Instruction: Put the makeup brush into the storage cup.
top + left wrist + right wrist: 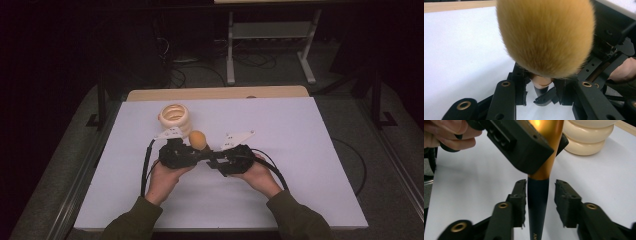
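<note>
High view is dim and grainy: the room behind the white table mat (pixel 280 150) falls to near black, the mat itself is evenly lit from above with only faint shadow under the hands, and the mat's straight edges look a little bowed toward the frame sides. Left gripper view is bright, mat nearly blown out left of the makeup brush head (pixel 546 37), whose bristles are soft-edged from closeness. Right gripper view is bright too, a glare spot on the brush's gold ferrule (pixel 546 150), near jaws slightly blurred.
</note>
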### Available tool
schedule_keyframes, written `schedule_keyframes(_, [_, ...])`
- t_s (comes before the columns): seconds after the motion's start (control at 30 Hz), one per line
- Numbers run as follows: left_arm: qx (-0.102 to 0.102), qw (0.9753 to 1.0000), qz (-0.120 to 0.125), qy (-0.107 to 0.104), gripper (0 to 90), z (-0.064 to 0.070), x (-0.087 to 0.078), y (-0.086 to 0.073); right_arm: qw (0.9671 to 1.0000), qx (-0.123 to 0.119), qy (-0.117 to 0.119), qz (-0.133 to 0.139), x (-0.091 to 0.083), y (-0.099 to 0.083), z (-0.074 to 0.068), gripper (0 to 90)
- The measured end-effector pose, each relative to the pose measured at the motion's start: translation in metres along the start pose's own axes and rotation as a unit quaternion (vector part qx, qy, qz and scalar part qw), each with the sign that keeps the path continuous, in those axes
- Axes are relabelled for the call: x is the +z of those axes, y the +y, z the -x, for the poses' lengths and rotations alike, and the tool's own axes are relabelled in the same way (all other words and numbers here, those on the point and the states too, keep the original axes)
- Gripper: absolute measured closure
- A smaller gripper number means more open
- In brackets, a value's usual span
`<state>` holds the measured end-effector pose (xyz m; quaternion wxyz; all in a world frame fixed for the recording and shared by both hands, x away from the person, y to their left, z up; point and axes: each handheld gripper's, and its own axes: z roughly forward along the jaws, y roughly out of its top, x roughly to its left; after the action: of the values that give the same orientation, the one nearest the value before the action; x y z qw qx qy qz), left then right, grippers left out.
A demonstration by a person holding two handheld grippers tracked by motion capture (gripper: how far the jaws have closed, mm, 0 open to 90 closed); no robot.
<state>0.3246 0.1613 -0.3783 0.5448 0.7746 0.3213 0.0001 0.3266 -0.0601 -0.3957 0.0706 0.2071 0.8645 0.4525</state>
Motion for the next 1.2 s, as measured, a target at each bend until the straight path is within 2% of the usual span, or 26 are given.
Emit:
schedule_keyframes(0.23, [0.003, 1.0000, 0.000, 0.003, 65.4, 0.000, -0.002, 0.001, 0.9999, 0.012, 0.005, -0.001, 0.002, -0.001, 0.002, 35.1])
schedule_keyframes(0.33, [0.004, 1.0000, 0.001, 0.005, 65.4, -0.001, -0.004, 0.001, 0.9998, 0.017, 0.006, 0.002, 0.003, -0.001, 0.003, 21.6])
schedule_keyframes(0.47, [0.006, 1.0000, 0.001, 0.007, 65.4, -0.002, -0.007, 0.002, 0.9997, 0.014, -0.019, -0.004, 0.005, -0.001, 0.002, 10.0])
schedule_keyframes(0.57, [0.009, 0.9999, -0.002, 0.011, 65.4, -0.001, -0.008, 0.002, 0.9998, 0.011, -0.018, -0.003, 0.005, -0.001, 0.002, 2.8])
schedule_keyframes(0.73, [0.014, 0.9998, -0.006, 0.015, 65.4, -0.001, -0.011, 0.004, 0.9997, 0.021, -0.011, 0.001, 0.001, -0.001, 0.004, 0.0])
schedule_keyframes(0.87, [0.014, 0.9997, -0.006, 0.017, 65.4, -0.002, -0.014, 0.005, 0.9993, 0.024, -0.026, 0.007, -0.006, -0.004, 0.006, 0.0])
schedule_keyframes(0.9, [0.019, 0.9996, -0.008, 0.019, 65.4, -0.003, -0.015, 0.005, 0.9992, 0.023, -0.031, 0.009, -0.008, -0.005, 0.007, 0.0])
schedule_keyframes(1.2, [0.013, 0.9995, -0.009, 0.027, 65.4, -0.006, -0.021, 0.006, 0.9979, 0.034, -0.052, 0.019, -0.030, -0.019, 0.009, 0.0])
